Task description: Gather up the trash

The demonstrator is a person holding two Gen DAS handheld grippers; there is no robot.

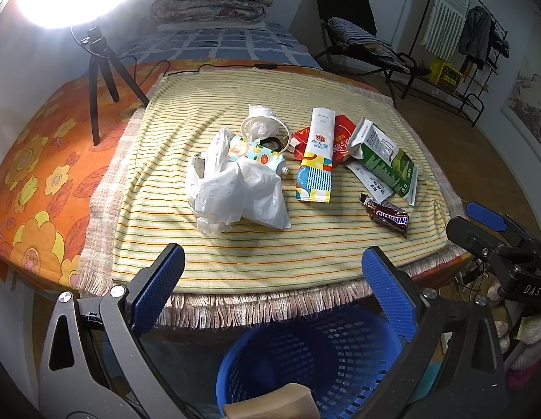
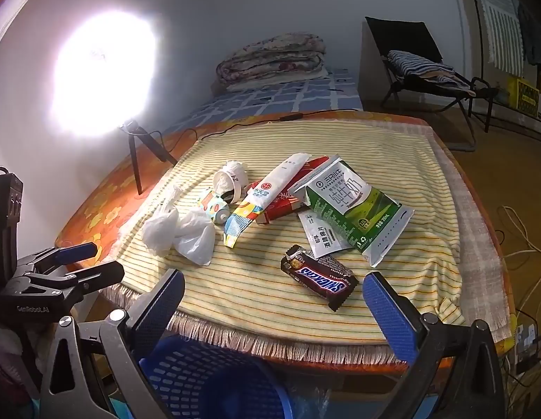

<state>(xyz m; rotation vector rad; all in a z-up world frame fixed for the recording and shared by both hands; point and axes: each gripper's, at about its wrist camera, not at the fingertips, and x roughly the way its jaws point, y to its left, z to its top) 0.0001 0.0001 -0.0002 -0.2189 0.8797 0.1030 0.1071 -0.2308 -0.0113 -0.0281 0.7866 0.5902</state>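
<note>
Both claws hang just off the near edge of the table (image 1: 60,160), spread wide with nothing between their blue pads. The left claw (image 1: 272,281) points down over the yellow striped cloth (image 1: 270,244), and below it, at six o'clock in its view, stands the blue slotted plastic basket (image 1: 305,359). The right claw (image 2: 274,300) shows in the left view at three o'clock, and the left claw in the right view at nine o'clock. The trash lies in a loose cluster near the middle of the cloth. A crumpled white plastic bag (image 1: 232,188) lies at the nine o'clock side of the cluster, touching a small tube printed with orange fruit slices (image 1: 260,155). Behind these, toward twelve o'clock, a white paper cup (image 1: 261,129) lies on its side, stuffed with white paper. A long white sachet with a colourful wavy end (image 1: 316,157) rests across a flattened red carton (image 1: 340,139). At three o'clock a squashed green and white milk carton (image 2: 354,206) overlaps a small white foil packet (image 2: 323,234). Nearest the right claw, apart from the rest, lies a dark brown Snickers wrapper (image 2: 319,279), torn open at one end.
</note>
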